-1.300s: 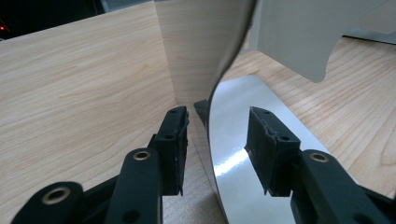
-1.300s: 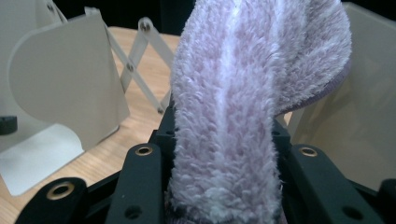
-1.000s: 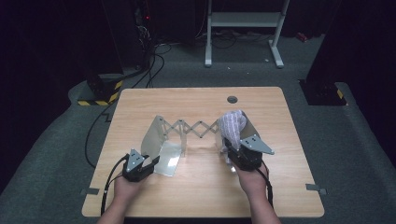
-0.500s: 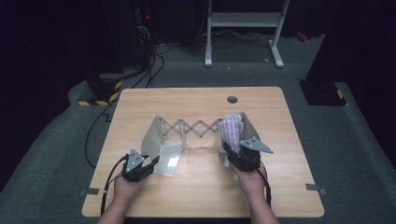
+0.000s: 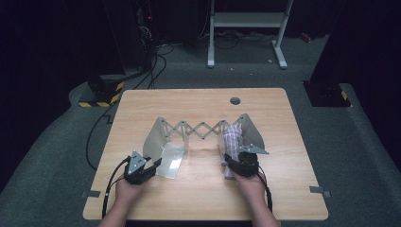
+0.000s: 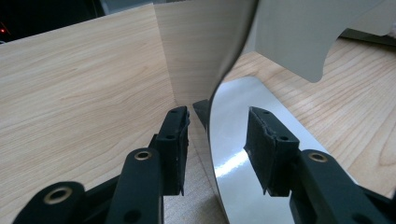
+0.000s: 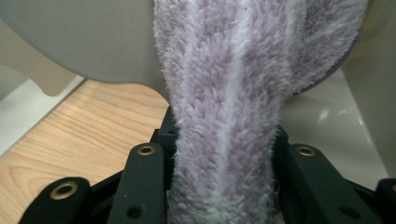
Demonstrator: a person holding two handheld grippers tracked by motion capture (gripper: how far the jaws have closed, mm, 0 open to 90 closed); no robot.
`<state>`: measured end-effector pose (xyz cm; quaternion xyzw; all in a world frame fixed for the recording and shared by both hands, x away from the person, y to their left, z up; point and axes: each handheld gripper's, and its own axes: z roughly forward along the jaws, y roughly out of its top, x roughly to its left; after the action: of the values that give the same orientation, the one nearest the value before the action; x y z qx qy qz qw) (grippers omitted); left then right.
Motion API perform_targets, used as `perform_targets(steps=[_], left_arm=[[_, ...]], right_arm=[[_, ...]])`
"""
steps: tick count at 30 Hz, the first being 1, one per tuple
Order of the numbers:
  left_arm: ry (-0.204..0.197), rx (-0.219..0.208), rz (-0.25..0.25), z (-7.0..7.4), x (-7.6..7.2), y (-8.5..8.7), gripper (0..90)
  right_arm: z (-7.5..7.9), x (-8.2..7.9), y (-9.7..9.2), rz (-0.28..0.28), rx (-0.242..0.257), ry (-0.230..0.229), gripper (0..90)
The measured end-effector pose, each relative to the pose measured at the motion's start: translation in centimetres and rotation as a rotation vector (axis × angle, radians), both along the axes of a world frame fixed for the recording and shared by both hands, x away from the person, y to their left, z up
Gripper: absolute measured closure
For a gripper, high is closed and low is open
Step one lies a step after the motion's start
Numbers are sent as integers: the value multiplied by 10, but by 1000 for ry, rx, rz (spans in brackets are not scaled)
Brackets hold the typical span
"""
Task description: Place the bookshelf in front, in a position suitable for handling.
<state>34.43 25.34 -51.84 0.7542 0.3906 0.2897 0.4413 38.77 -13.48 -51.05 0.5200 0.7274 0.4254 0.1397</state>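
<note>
We have the soft, light lilac towel [image 7: 229,116] clamped in our right tool [image 5: 238,161], lying at the metal rack [image 5: 204,130]'s right end plate. It sags; grip bunched folds. Our left tool [image 6: 217,140] gapes astride the rack's left plate.

table front edge [image 5: 198,208]: bare wood, free between the two hands
table back strip [image 5: 189,101]: free up to the round hole [image 5: 235,100]
middle: scissor lattice [image 5: 201,130] blocks crossing
left wing [image 5: 156,139]: upright wall
right wing [image 5: 253,135]: upright, towel [image 5: 232,138] just beside
</note>
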Motion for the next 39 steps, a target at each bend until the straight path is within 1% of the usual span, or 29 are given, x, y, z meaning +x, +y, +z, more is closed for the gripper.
perform_targets(steps=[2,4,5,6,7,8,9,10,11,12,14,15,17,18,19,20,21,23,24,25,26,27,29,31,33,38,39], left_arm=[[1,0,0,0,0,0,586],[0,-1,-2,0,0,0,589],[0,-1,-2,0,0,0,590],[0,0,-2,0,0,0,590],[0,0,-2,0,0,0,590],[0,0,-1,0,0,0,591],[-1,0,-1,0,0,0,591],[-1,1,-1,0,0,0,591],[-1,0,-1,0,0,0,591],[-1,1,-1,0,0,0,591],[-2,3,-1,0,0,0,591],[-2,3,-1,0,0,0,591],[-2,1,0,0,0,0,591],[-1,0,2,0,0,1,591],[-1,0,2,0,0,1,591],[-1,0,3,0,0,1,591],[-1,0,3,0,0,1,591],[-2,2,1,0,0,1,591],[-2,2,1,0,0,1,591],[-2,1,2,0,0,1,591],[-4,0,3,1,0,1,591],[-4,0,3,1,0,1,591],[-4,-3,6,1,0,2,591],[-5,-2,5,1,0,2,591],[-6,-1,4,1,0,2,591],[-8,-2,4,1,0,2,591],[-8,-2,3,1,0,2,591]], right_arm=[[0,0,0,2,3,-3,636],[5,-1,-1,7,13,-24,638],[5,-1,-1,7,13,-24,638],[11,-3,-2,6,28,-44,639],[11,-3,-2,6,28,-44,639],[18,-5,-3,12,43,-68,639],[18,-5,-3,12,43,-68,639],[25,-7,-3,14,53,-87,639],[25,-7,-3,14,53,-87,639],[33,-9,-2,17,61,-110,639],[40,-10,-1,19,63,-137,639],[40,-10,-1,19,63,-137,639],[46,-11,0,18,69,-159,639],[53,-12,1,18,68,-187,639],[53,-12,1,18,68,-187,639],[60,-13,2,17,64,-216,640],[60,-13,2,17,64,-216,640],[70,-15,3,19,68,-253,640],[70,-15,3,19,68,-253,640],[72,-16,3,18,73,-268,640],[77,-18,3,14,79,-298,641],[77,-18,3,14,79,-298,641],[81,-20,2,11,84,-326,641],[81,-20,1,10,84,-332,641],[78,-18,1,11,78,-325,642],[65,-13,0,11,57,-274,645],[60,-13,0,13,50,-255,646]])
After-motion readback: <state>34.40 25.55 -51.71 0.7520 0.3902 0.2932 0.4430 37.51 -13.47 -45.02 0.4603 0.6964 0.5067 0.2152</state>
